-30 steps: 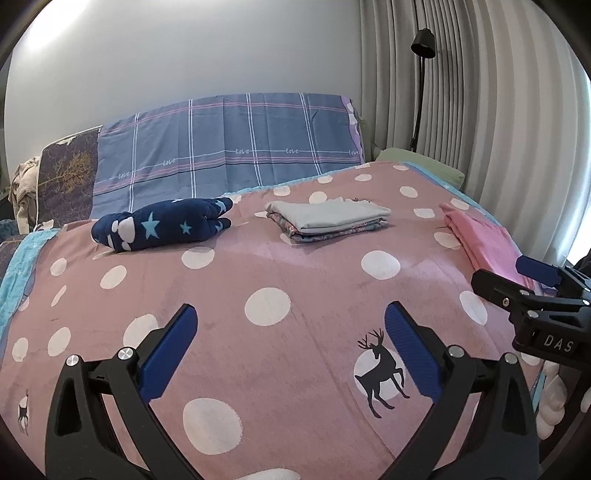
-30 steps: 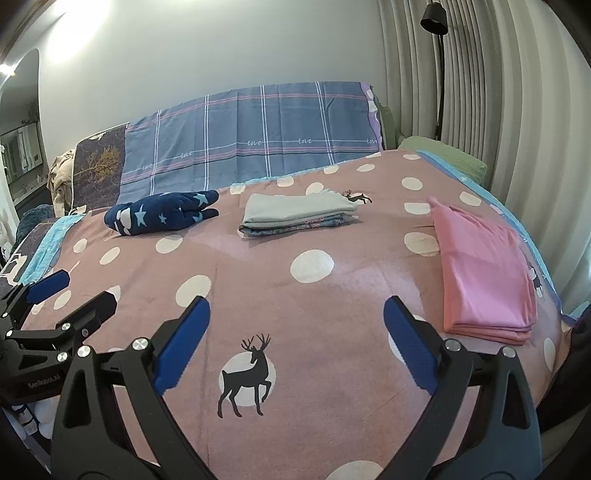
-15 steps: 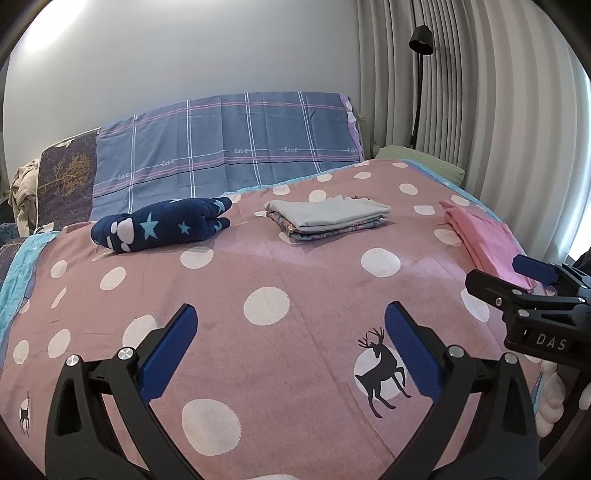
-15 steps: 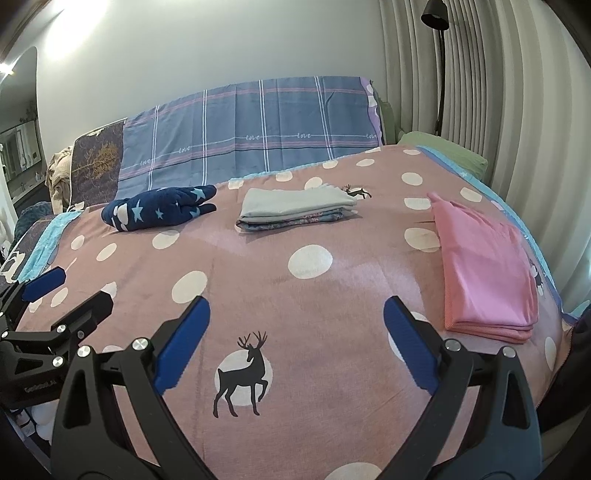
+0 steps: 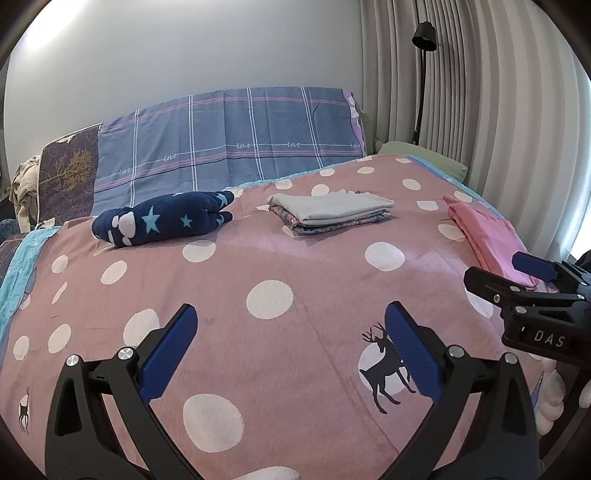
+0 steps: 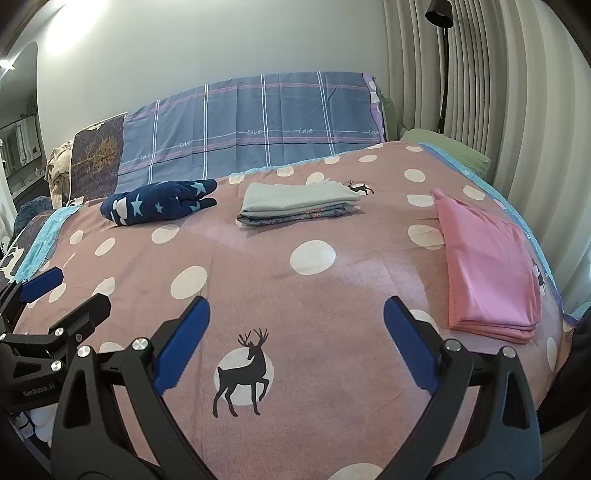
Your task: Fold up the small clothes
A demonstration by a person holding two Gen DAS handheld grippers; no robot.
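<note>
A folded pink garment lies flat near the bed's right edge. A stack of folded clothes, grey on top of a patterned piece, sits toward the far middle. A rolled navy garment with stars rests at the far left. My left gripper and right gripper both hover open and empty over the near part of the pink dotted blanket. Each gripper also shows at the edge of the other's view, the right gripper and the left gripper.
A blue plaid sheet covers the headboard. A green pillow lies at the far right corner by grey curtains and a black floor lamp. Beige cloth is heaped at the far left.
Both views have shifted slightly; the bed and clothes sit a little lower and closer in frame. The grippers stay open and nothing has been picked up.
</note>
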